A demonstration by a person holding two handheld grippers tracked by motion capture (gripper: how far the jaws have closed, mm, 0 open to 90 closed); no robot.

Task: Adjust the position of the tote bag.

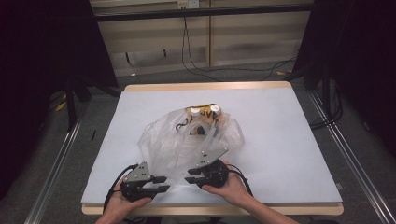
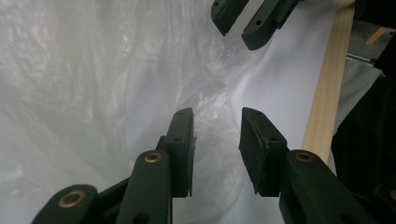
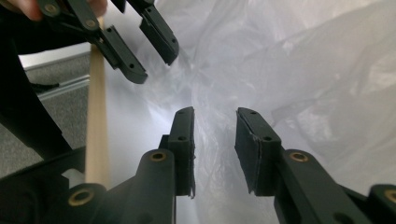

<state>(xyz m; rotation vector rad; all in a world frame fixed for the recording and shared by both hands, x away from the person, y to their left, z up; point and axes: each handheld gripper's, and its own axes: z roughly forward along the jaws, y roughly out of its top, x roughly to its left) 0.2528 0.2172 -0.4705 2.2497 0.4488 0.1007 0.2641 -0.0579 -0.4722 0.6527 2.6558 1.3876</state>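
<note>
A crumpled clear plastic bag lies in the middle of the table. Inside its far end sit yellow-and-black items with white round tops; I cannot tell what they are. My left gripper and right gripper are held at the bag's near edge, tips pointing at each other a short gap apart. Both are open with nothing between the jaws. In the left gripper view, the bag's film lies just past my open left gripper. In the right gripper view, my open right gripper faces the film.
The table carries a pale mat with a wooden edge at the front. Dark curtains stand at both sides, and cables trail on the floor beyond the far edge. Metal rails run along the floor on either side.
</note>
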